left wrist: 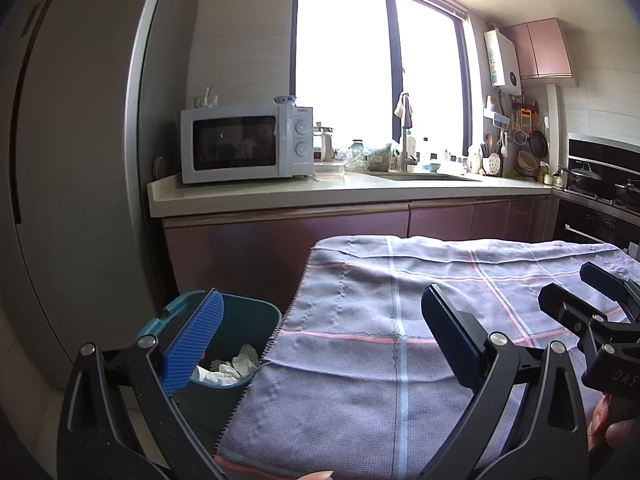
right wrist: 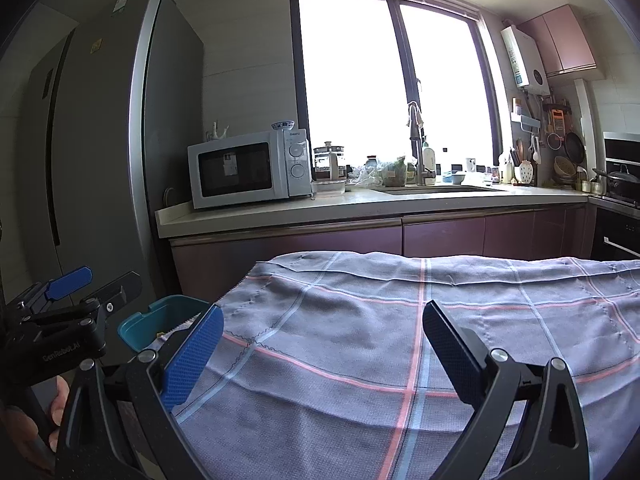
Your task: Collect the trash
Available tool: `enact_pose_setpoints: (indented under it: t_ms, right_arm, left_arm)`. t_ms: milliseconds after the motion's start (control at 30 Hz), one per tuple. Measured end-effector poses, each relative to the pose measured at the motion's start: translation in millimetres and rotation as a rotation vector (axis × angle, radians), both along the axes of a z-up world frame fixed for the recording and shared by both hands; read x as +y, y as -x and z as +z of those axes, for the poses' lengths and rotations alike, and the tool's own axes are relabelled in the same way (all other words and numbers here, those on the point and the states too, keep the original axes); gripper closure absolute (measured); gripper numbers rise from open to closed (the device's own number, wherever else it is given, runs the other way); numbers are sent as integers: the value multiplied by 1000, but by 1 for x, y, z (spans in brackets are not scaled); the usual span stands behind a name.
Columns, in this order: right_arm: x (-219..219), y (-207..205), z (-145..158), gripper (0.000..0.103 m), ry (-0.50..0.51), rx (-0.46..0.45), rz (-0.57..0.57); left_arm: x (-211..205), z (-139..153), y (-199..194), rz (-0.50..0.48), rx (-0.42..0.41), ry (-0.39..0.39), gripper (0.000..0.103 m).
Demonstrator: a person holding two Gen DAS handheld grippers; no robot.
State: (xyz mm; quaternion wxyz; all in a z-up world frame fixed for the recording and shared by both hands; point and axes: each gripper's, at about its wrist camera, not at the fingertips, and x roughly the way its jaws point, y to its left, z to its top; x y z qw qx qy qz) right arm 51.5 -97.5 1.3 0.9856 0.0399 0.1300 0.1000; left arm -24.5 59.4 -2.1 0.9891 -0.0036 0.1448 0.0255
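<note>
A teal trash bin (left wrist: 256, 320) stands on the floor at the left edge of a table under a lilac checked cloth (left wrist: 360, 360). Crumpled white paper (left wrist: 236, 366) lies inside the bin. My left gripper (left wrist: 323, 294) is open and holds nothing; its left pad hangs over the bin and its right pad over the cloth. To its right, my right gripper (left wrist: 566, 280) hovers above the cloth. In the right wrist view my right gripper (right wrist: 324, 310) is open and bare over the cloth (right wrist: 400, 320), with the bin (right wrist: 160, 320) and the left gripper (right wrist: 96, 282) to its left.
A tall grey fridge (left wrist: 80, 160) rises left of the bin. Behind the table runs a counter (left wrist: 320, 194) with a white microwave (left wrist: 244, 144), a sink with a faucet (left wrist: 406, 148) and clutter beneath a bright window. A stove with pots (left wrist: 600, 184) is at far right. Hands hold both grippers.
</note>
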Motion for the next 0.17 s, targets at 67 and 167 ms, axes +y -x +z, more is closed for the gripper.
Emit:
enact_pose_setpoints:
  t_ms: [67,167]
  right_arm:
    - [-17,-8,-1,7,-1,39,-23]
    - [-54,-29,-7,7,9,132,-77]
  left_arm:
    - [-4,-2,-20,-13,55,14,6]
    - [-16,-9,-62,-36,173,12,6]
